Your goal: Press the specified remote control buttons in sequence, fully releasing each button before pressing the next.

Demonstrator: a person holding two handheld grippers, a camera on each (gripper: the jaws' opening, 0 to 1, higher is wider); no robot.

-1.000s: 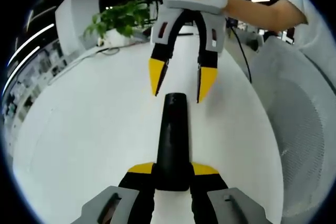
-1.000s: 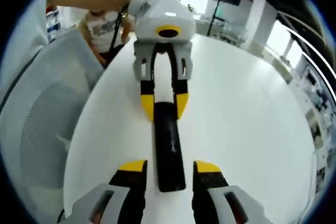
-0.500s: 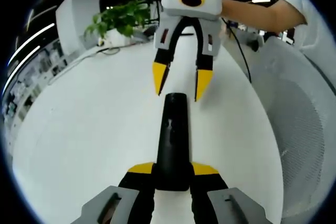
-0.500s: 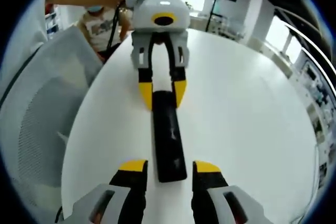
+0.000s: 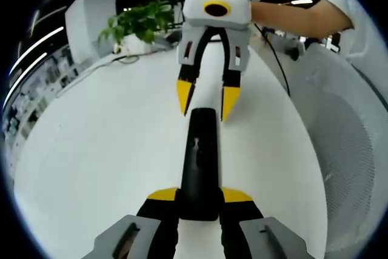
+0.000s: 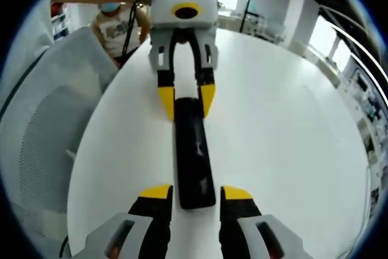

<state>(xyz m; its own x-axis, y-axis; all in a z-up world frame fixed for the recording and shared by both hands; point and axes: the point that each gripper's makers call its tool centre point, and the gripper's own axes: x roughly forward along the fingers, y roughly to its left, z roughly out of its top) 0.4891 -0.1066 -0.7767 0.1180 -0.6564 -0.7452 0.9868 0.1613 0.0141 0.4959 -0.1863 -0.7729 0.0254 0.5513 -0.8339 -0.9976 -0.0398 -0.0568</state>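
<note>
Black remote [image 5: 199, 165] lay on the white surface [image 5: 91, 150], pinched by the left tool [image 5: 199, 201]; the spread right tool [image 5: 204, 98], hovering upper centre, risked nudging it askew.

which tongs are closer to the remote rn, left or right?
Left. The left tongs are clamped on one end of the remote; the right tongs sit open at its other end, tips beside it, contact unclear.

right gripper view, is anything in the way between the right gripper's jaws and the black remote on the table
Nothing visible is. The long black remote control lies on the bare white table, its near end between the right gripper's open jaws. The left gripper clamps only its far end.
</note>
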